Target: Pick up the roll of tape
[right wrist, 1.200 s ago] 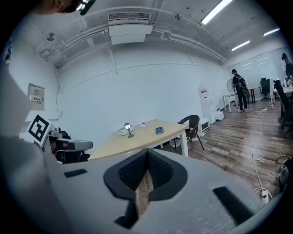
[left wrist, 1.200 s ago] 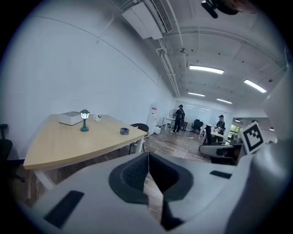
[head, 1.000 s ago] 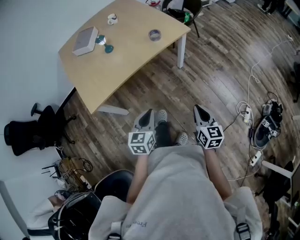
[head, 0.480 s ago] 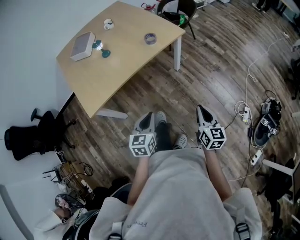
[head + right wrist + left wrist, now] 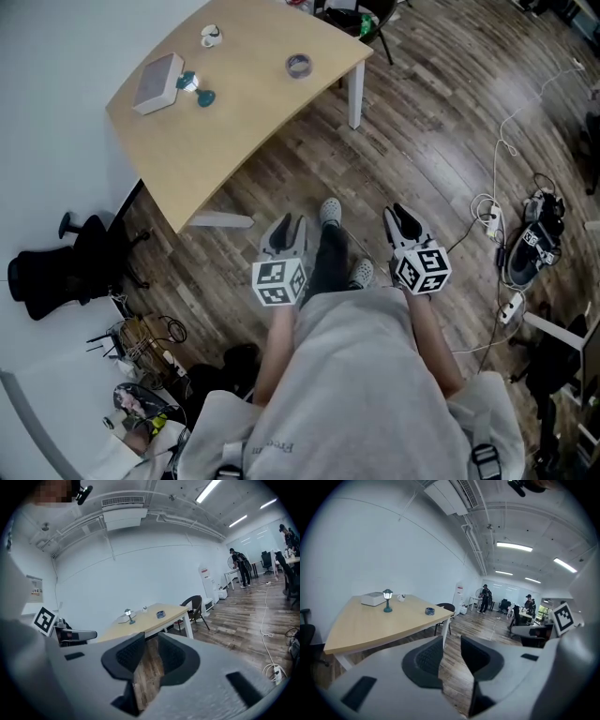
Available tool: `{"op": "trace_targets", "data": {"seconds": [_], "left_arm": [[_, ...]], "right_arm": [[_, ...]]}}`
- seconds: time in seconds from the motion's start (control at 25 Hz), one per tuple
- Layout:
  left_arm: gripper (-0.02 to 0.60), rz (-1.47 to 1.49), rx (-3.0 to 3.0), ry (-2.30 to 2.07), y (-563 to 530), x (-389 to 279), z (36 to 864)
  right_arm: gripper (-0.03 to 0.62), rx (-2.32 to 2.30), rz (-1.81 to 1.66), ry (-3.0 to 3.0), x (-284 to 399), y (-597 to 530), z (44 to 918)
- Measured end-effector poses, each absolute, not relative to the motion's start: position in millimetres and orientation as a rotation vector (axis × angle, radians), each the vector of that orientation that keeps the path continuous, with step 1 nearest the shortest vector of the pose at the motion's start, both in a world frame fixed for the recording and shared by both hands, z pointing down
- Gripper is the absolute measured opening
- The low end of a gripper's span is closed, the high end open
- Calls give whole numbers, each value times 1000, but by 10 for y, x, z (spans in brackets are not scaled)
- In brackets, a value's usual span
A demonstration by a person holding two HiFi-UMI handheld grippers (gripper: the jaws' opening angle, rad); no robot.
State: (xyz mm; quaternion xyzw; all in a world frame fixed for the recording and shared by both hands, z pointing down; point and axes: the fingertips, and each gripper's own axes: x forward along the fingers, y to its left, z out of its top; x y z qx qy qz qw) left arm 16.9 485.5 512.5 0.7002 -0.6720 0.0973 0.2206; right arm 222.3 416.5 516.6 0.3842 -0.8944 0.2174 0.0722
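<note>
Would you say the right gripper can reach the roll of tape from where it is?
Probably not yet. The right gripper, its jaws just opened and empty, hangs over the floor well short of the table, where the roll of tape lies. Nothing blocks the way; stepping forward should do.

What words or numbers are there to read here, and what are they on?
No text reads clearly.
Upside-down print on the person's grey top: too blurred.
Framed paper on the white wall: too small.
Black-and-white marker cubes: square patterns, no letters.
</note>
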Motion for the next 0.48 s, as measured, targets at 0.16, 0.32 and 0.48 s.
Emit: {"op": "trace_targets", "data": {"seconds": [0.16, 0.32, 0.48], "left_arm": [[112, 273, 1950, -1832, 4568, 164, 5137], [112, 276, 1962, -1807, 4232, 101, 5142], [109, 258, 1967, -1807, 3815, -110, 5074]], "right_arm": [[106, 1125, 689, -2653, 2169, 3955, 5253], [106, 1113, 730, -2611, 2073, 3656, 5366], [106, 1122, 718, -2604, 1909, 3247, 5342]]}}
